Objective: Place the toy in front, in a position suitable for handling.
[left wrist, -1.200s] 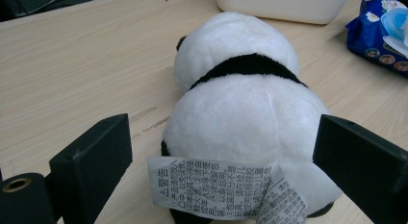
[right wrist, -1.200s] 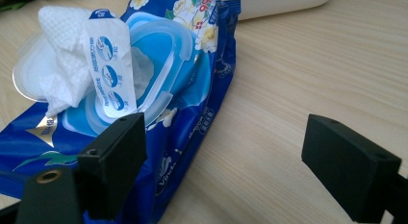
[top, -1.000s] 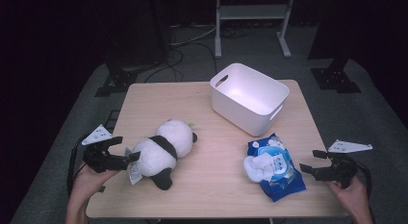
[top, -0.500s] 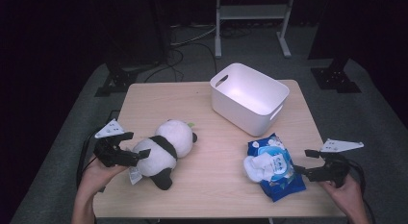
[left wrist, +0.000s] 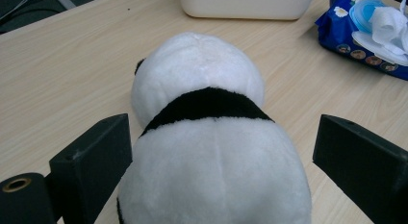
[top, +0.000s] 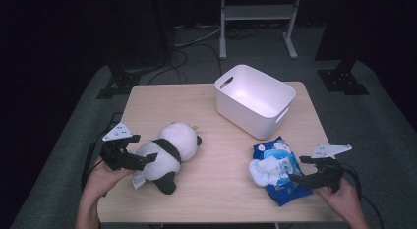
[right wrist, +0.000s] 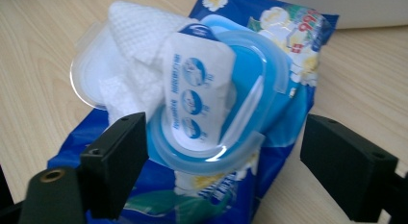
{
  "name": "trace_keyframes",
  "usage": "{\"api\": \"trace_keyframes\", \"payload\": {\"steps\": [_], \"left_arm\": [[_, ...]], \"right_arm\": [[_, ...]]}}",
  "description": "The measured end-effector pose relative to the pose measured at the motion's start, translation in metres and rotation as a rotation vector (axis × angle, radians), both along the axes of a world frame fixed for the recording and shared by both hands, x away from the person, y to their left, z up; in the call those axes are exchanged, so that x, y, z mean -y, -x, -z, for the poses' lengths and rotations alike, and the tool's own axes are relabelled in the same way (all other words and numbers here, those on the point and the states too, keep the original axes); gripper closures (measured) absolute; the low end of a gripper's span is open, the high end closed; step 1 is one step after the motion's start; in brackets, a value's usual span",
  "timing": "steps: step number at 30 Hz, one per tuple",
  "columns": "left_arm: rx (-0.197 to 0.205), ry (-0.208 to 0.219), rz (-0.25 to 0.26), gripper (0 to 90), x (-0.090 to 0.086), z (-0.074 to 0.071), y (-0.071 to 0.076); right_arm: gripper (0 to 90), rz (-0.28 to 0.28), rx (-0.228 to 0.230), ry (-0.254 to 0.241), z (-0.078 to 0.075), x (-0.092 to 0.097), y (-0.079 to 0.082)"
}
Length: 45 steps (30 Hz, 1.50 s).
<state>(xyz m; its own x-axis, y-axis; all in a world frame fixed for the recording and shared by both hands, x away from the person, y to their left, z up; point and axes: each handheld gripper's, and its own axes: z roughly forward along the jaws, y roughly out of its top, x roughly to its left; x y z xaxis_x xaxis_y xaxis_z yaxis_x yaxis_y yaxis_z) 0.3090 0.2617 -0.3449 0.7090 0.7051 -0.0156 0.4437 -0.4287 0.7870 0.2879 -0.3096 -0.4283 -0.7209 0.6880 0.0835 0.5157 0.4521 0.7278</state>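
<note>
A black-and-white panda plush (top: 167, 153) lies on the wooden table (top: 216, 189), front left. My left gripper (top: 143, 148) is open, and its jaws straddle the rear of the plush. In the left gripper view the panda's body (left wrist: 211, 176) sits between the two jaws of that gripper (left wrist: 221, 156), with a gap on the right side. A blue wet-wipes pack (top: 278, 170) lies front right, its lid open and a white wipe (right wrist: 139, 46) sticking out. My right gripper (top: 299, 169) is open around the near end of the pack (right wrist: 288, 113), with its jaws on either side of the lid.
A white plastic bin (top: 290, 91) stands at the back right of the table, empty inside. Bare tabletop lies between the plush and the pack. Dark floor with cables and stand legs surrounds the table.
Both grippers have moved inward over the table: the left one onto the panda's body, the right one onto the wipes pack. Panda and pack have not shifted.
</note>
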Motion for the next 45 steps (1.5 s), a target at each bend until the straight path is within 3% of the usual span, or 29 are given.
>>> {"api": "trace_keyframes", "payload": {"steps": [8, 11, 17, 19, 24, 31, 33, 35, 36, 45], "left_arm": [[0.001, -0.007, 0.005, 5.2, 0.002, 0.002, 0.002], [-0.002, -0.010, 0.001, 5.1, 0.001, 0.003, 0.003], [-0.005, -0.009, 0.000, 5.2, 0.000, 0.005, 0.003], [-0.002, -0.008, -0.001, 5.1, 0.000, 0.004, 0.004], [0.001, -0.009, -0.002, 5.2, 0.000, 0.003, 0.005], [-0.002, -0.015, 0.004, 5.2, 0.001, 0.003, 0.005], [-0.003, -0.015, 0.003, 5.2, 0.002, 0.003, 0.005], [-0.004, -0.016, 0.003, 5.2, 0.002, 0.003, 0.005], [-0.004, -0.020, 0.003, 5.2, 0.002, 0.004, 0.004], [-0.013, -0.024, 0.010, 5.2, 0.006, 0.003, 0.003]], "right_arm": [[16.2, -0.057, 0.019, 0.036, -0.001, -0.032, 0.013], [16.1, -0.062, 0.031, 0.079, 0.001, -0.046, 0.016], [14.8, -0.049, 0.034, 0.112, 0.007, -0.055, 0.014], [13.4, -0.034, 0.033, 0.146, 0.012, -0.061, 0.012], [13.7, -0.012, 0.025, 0.147, 0.016, -0.064, 0.010], [24.6, -0.003, 0.006, 0.133, 0.018, -0.059, 0.006], [36.0, -0.014, 0.017, 0.143, 0.017, -0.052, 0.005], [38.1, -0.019, 0.018, 0.141, 0.017, -0.050, 0.004], [43.7, -0.021, 0.026, 0.145, 0.017, -0.048, 0.003], [52.4, -0.062, 0.017, 0.169, 0.014, -0.043, -0.001]]}}
